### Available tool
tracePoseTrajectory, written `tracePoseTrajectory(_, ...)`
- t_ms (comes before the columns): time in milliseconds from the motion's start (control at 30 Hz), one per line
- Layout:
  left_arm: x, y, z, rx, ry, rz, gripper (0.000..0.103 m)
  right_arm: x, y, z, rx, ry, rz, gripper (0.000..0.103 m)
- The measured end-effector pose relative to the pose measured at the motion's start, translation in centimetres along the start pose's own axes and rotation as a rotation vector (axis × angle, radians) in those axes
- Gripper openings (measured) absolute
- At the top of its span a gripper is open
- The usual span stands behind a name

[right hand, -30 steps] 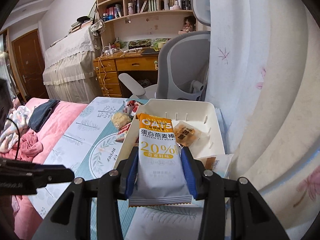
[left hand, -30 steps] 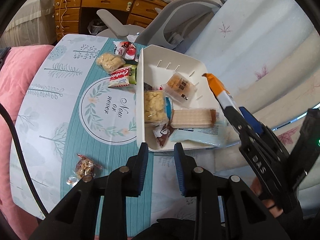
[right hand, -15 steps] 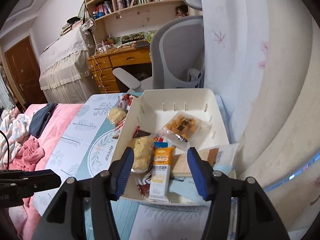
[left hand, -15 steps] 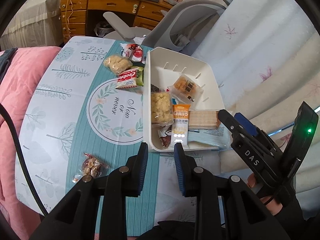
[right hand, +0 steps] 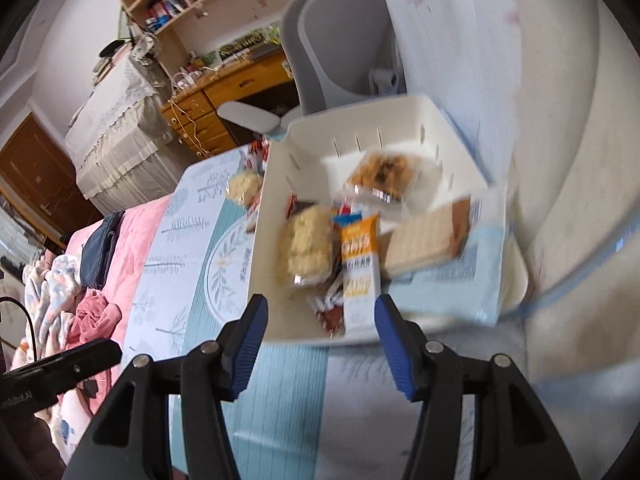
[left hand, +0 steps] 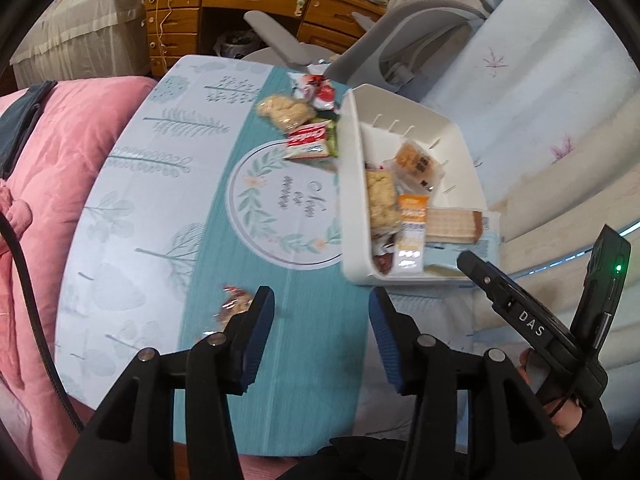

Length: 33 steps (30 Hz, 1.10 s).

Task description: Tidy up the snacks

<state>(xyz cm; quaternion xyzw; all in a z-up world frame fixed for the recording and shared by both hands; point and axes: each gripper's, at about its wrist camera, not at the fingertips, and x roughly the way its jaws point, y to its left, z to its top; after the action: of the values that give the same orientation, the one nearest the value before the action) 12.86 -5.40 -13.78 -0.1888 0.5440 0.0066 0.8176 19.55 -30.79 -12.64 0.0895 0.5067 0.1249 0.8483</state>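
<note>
The white bin (left hand: 347, 200) stands at the right of the teal patterned table (left hand: 168, 184). In it lie an orange-and-white oat bar (left hand: 412, 236), a wafer pack (left hand: 452, 222), a rice crisp pack (left hand: 380, 196) and a cookie pack (left hand: 416, 162). My right gripper (right hand: 320, 320) hangs open just before the bin's (right hand: 272, 208) near wall, with the oat bar (right hand: 360, 272) lying free beyond it. My left gripper (left hand: 322, 320) is over the table's near part with its jaws opening and nothing between them. A small wrapped candy (left hand: 234, 306) lies just left of its left finger.
Loose snacks lie left of the bin's far end: a puffed rice pack (left hand: 286, 110), a red cookie pack (left hand: 310, 140), a red-and-white sweet (left hand: 316, 88). A pink quilt (left hand: 60, 160) borders the table's left. A grey chair (left hand: 400, 32) and wooden desk (left hand: 240, 4) stand behind.
The right gripper let go of the oat bar, which now lies in the bin, and sank with its jaws open. The left gripper went from shut to open and shifted over the table.
</note>
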Motion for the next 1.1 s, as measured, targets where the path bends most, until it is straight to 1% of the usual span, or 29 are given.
tracePoseTrajectory(33, -0.1, 0.4, 0.0, 0.000, 0.004, 0.002, 0.053, 0.2, 0.2, -0.4, 0.012, 0.011, -0.004, 0.056)
tracePoseTrajectory(100, -0.3, 1.6, 0.1, 0.004, 0.013, 0.010, 0.064, 0.6, 0.6, -1.2, 0.048, 0.039, -0.011, 0.056)
tracePoseTrajectory(233, -1.0, 3.9, 0.4, 0.024, 0.034, 0.020, 0.069, 1.6, 1.8, -2.5, 0.140, 0.089, -0.009, 0.056)
tracePoseTrajectory(300, -1.3, 5.4, 0.6, 0.036, 0.042, 0.026, 0.076, 2.2, 2.6, -3.3, 0.181, 0.112, -0.004, 0.056)
tracePoseTrajectory(433, -1.9, 8.0, 1.2, 0.049, 0.057, 0.029, 0.078, 3.5, 4.1, -4.6, 0.247, 0.178, 0.013, 0.056)
tracePoseTrajectory(600, -2.2, 11.2, 2.1, 0.078, 0.077, 0.033, 0.081, 5.5, 7.1, -6.6, 0.311, 0.258, 0.034, 0.056)
tracePoseTrajectory(733, -2.2, 13.2, 2.9, 0.114, 0.093, 0.032, 0.081, 7.0, 9.4, -8.0, 0.364, 0.296, 0.040, 0.056)
tracePoseTrajectory(933, -1.7, 16.0, 4.6, 0.199, 0.121, 0.043, 0.081, 8.9, 11.6, -10.2, 0.469, 0.342, 0.028, 0.056)
tracePoseTrajectory(1100, -1.0, 17.1, 6.5, 0.260, 0.131, 0.046, 0.086, 10.3, 13.1, -12.0, 0.539, 0.376, 0.006, 0.056)
